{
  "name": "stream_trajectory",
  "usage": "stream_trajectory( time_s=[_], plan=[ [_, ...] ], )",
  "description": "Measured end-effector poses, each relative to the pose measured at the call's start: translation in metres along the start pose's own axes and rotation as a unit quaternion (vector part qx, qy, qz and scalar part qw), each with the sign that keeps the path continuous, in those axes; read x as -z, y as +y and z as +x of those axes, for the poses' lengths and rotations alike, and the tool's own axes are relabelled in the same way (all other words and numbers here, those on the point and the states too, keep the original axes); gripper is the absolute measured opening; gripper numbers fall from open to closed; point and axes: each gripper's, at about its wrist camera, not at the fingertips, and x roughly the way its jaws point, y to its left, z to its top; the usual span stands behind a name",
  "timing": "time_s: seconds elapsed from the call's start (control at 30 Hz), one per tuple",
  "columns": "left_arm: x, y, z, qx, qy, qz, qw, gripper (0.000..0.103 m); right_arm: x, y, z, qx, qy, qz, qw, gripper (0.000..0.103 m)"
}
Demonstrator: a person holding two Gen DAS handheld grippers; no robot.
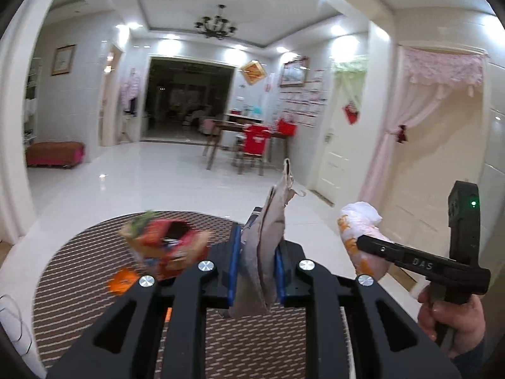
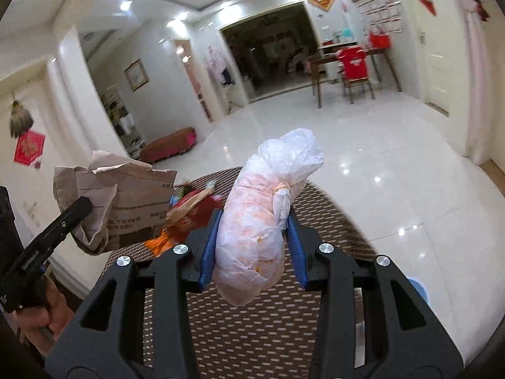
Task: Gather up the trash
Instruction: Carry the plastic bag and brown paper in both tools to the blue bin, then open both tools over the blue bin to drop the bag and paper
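Two views. Left wrist: left gripper [image 1: 255, 271] clamped on crumpled cardboard scrap [image 1: 268, 240], held above bench [image 1: 79, 284]; thin pinch, could slip. Right wrist: right gripper [image 2: 251, 252] clamped on knotted plastic bag [image 2: 258, 227]; slick film may slide out.

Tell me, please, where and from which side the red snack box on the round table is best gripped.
Judging from its pose, grip the red snack box across its open top rim, coming from above: it stands roughly upright on the woven mat. Motion blur hides its walls, and both grippers are already full.
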Motion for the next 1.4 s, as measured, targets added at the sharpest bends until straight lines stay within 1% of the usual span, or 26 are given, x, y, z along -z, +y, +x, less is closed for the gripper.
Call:
stream_trajectory(
  time_s=[0.03, 0.17, 0.27, 0.33, 0.4, 0.43, 0.47, 0.53, 0.63, 0.8, 1.0, 1.1, 1.13, 1.17, 1.2, 1.23, 1.27, 1.3, 1.33, 1.37, 1.4],
  plan=[
    [0.0, -0.008, 0.005, 0.007, 0.003, 0.001, 1.0, 0.018, -0.002, -0.011, -0.008, 0.009, -0.006, 0.005, 1.0, 0.039],
    [-0.001, -0.053, 0.035, 0.054, 0.023, 0.008, 0.9982, 0.018, -0.004, -0.05, -0.033, 0.046, -0.021, 0.024, 0.998, 0.039],
    [0.004, -0.087, 0.062, 0.087, 0.048, 0.011, 0.9949, 0.018, -0.002, -0.086, -0.049, 0.078, -0.024, 0.046, 0.996, 0.039],
    [0.01, -0.115, 0.086, 0.11, 0.072, 0.015, 0.9912, 0.018, 0.003, -0.115, -0.057, 0.102, -0.022, 0.063, 0.993, 0.039],
    [0.019, -0.139, 0.109, 0.124, 0.097, 0.024, 0.9872, 0.018, 0.01, -0.139, -0.061, 0.12, -0.016, 0.081, 0.989, 0.039],
    [0.022, -0.144, 0.119, 0.128, 0.106, 0.027, 0.9856, 0.018, 0.013, -0.152, -0.061, 0.129, -0.011, 0.091, 0.987, 0.04],
    [0.03, -0.157, 0.133, 0.134, 0.123, 0.032, 0.9828, 0.018, 0.017, -0.162, -0.061, 0.134, -0.007, 0.098, 0.986, 0.04],
    [0.046, -0.18, 0.161, 0.138, 0.157, 0.044, 0.9769, 0.018, 0.026, -0.187, -0.058, 0.146, 0.006, 0.118, 0.982, 0.04],
    [0.067, -0.194, 0.192, 0.144, 0.205, 0.052, 0.9667, 0.018, 0.039, -0.214, -0.05, 0.154, 0.025, 0.14, 0.978, 0.04],
    [0.096, -0.223, 0.25, 0.133, 0.268, 0.076, 0.9511, 0.018, 0.056, -0.255, -0.028, 0.157, 0.06, 0.172, 0.971, 0.04],
    [0.124, -0.242, 0.31, 0.117, 0.335, 0.085, 0.9312, 0.019, 0.074, -0.29, -0.003, 0.155, 0.091, 0.202, 0.963, 0.04],
    [0.137, -0.24, 0.338, 0.109, 0.368, 0.081, 0.92, 0.019, 0.083, -0.306, 0.01, 0.153, 0.108, 0.218, 0.958, 0.041],
    [0.142, -0.242, 0.346, 0.106, 0.379, 0.082, 0.9157, 0.022, 0.086, -0.313, 0.016, 0.152, 0.114, 0.225, 0.956, 0.042],
    [0.147, -0.244, 0.356, 0.104, 0.392, 0.082, 0.9104, 0.022, 0.091, -0.317, 0.02, 0.149, 0.118, 0.23, 0.954, 0.044],
    [0.151, -0.245, 0.364, 0.102, 0.404, 0.08, 0.9053, 0.031, 0.094, -0.322, 0.024, 0.146, 0.124, 0.236, 0.953, 0.045],
    [0.154, -0.244, 0.369, 0.101, 0.41, 0.077, 0.9034, 0.045, 0.099, -0.322, 0.026, 0.144, 0.128, 0.24, 0.951, 0.052],
    [0.159, -0.242, 0.368, 0.098, 0.41, 0.074, 0.9037, 0.055, 0.104, -0.329, 0.031, 0.143, 0.137, 0.249, 0.948, 0.057],
    [0.161, -0.241, 0.368, 0.091, 0.407, 0.075, 0.9059, 0.073, 0.105, -0.33, 0.035, 0.142, 0.141, 0.256, 0.946, 0.07],
    [0.159, -0.239, 0.37, 0.067, 0.397, 0.079, 0.9118, 0.084, 0.109, -0.334, 0.037, 0.142, 0.143, 0.264, 0.943, 0.076],
    [0.156, -0.238, 0.368, 0.059, 0.393, 0.08, 0.9144, 0.087, 0.111, -0.336, 0.039, 0.145, 0.143, 0.27, 0.941, 0.09],
    [0.155, -0.236, 0.368, 0.056, 0.39, 0.077, 0.916, 0.087, 0.113, -0.338, 0.04, 0.149, 0.143, 0.276, 0.939, 0.093]
  ],
)
